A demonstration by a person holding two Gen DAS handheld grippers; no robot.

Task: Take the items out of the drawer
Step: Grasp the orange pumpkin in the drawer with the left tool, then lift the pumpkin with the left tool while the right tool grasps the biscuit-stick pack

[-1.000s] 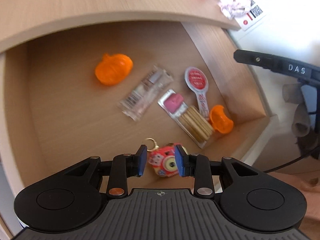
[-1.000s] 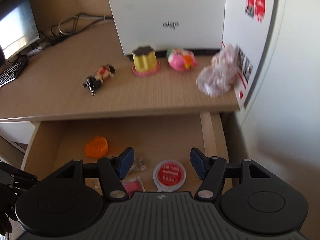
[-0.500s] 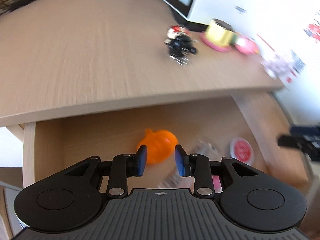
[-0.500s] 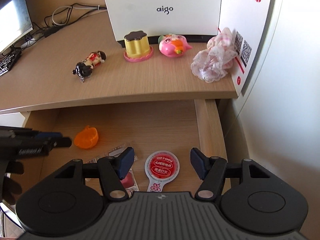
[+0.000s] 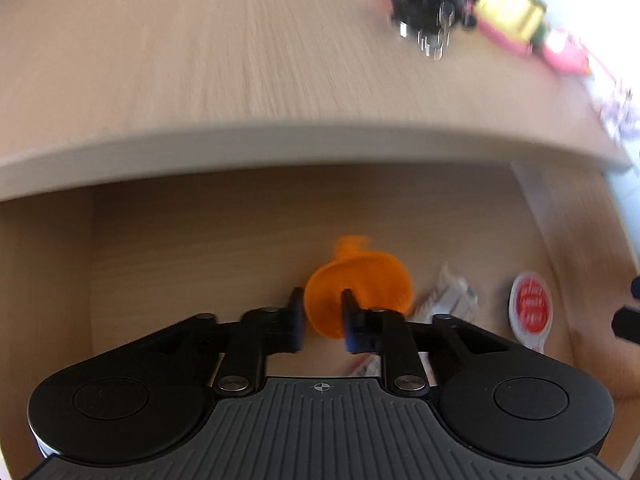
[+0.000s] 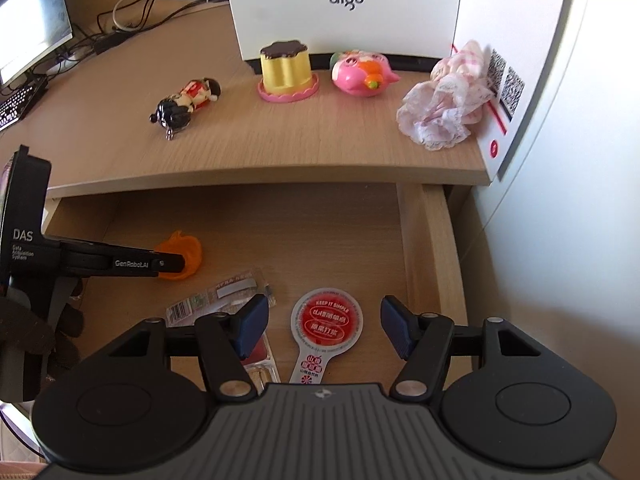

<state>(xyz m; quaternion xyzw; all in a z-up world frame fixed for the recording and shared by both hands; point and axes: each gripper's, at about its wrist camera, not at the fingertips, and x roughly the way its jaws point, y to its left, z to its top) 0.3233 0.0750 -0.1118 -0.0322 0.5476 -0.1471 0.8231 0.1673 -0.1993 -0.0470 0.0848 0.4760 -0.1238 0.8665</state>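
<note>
Now left gripper [image 5: 322, 322] pinching orange toy [image 5: 360, 288] (drawer [image 6: 434, 248] open)

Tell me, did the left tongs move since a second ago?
Yes. The left tongs swung away from the red keychain at the drawer's front, toward the desk edge, and now pinch the orange cup.
</note>
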